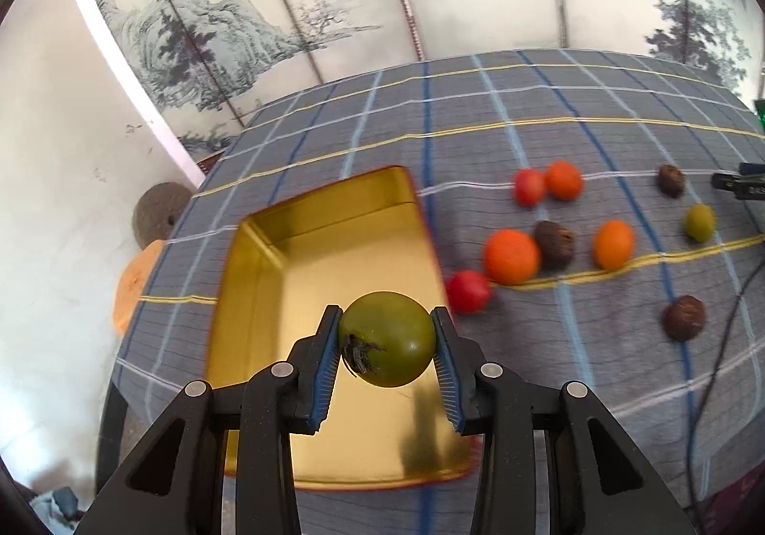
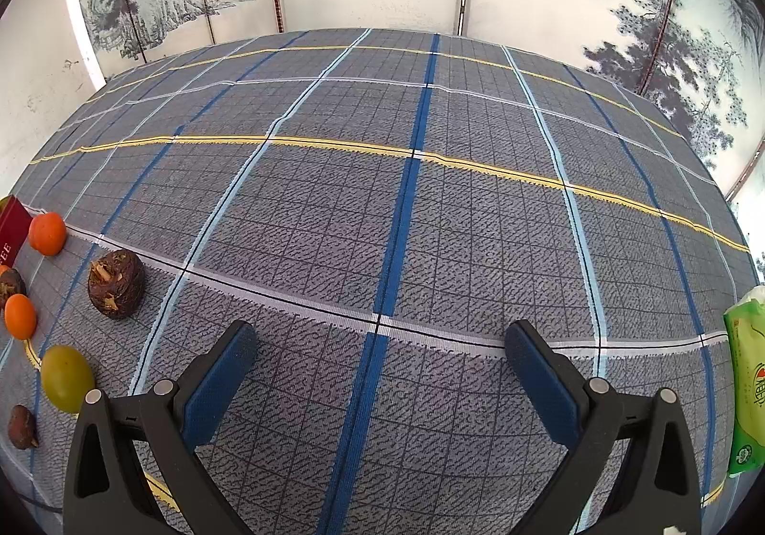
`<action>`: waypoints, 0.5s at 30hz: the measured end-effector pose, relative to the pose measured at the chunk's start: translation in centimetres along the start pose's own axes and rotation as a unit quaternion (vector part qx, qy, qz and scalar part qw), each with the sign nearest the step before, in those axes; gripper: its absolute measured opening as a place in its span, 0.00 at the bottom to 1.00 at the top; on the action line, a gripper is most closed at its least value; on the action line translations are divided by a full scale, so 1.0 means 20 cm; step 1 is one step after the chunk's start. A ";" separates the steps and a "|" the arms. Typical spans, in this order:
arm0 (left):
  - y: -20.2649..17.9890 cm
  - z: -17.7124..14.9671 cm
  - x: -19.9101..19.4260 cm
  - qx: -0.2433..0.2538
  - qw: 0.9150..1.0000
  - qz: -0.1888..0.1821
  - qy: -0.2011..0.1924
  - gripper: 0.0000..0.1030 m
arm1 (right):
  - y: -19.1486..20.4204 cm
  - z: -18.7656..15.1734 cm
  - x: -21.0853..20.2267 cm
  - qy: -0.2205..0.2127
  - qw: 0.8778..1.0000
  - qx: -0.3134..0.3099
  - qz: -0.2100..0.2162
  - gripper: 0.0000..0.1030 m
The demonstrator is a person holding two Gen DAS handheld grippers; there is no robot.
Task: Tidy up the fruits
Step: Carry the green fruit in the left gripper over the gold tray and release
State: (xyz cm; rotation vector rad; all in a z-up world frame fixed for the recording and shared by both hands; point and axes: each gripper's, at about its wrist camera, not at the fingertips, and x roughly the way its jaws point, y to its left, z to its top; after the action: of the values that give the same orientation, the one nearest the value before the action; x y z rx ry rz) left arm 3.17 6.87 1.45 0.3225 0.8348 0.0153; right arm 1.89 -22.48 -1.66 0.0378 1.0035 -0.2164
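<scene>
My left gripper (image 1: pixel 387 339) is shut on a green tomato (image 1: pixel 388 336) and holds it above the open gold tin box (image 1: pixel 267 267). The box looks empty inside. To its right on the plaid cloth lie loose fruits: red tomatoes (image 1: pixel 468 291), oranges (image 1: pixel 510 256), dark brown water chestnuts (image 1: pixel 554 243) and a small green tomato (image 1: pixel 700 223). My right gripper (image 2: pixel 380 355) is open and empty over bare cloth. In the right wrist view a brown chestnut (image 2: pixel 116 284), oranges (image 2: pixel 47 234) and a green tomato (image 2: pixel 66 378) lie at the left edge.
The table with its plaid cloth (image 2: pixel 406 200) ends at a painted folding screen behind. A green tissue pack (image 2: pixel 748 382) lies at the right edge. A black cable (image 1: pixel 717 353) runs along the table's right side. A round stool (image 1: pixel 131 291) stands left of the table.
</scene>
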 end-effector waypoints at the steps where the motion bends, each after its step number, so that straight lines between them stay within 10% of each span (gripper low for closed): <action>1: 0.03 0.01 0.01 -0.001 1.000 0.003 0.002 0.38 | 0.00 0.00 0.00 0.000 1.000 0.001 0.000 1.00; 15: 0.26 0.13 0.32 0.055 0.996 0.043 0.059 0.38 | 0.00 -0.01 0.00 -0.001 1.000 0.001 -0.001 1.00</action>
State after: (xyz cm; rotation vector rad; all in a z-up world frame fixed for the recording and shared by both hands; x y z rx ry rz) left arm 9.99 12.03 -0.16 0.4655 0.9410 0.0695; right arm 1.76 -22.55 -1.81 0.0382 1.0021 -0.2195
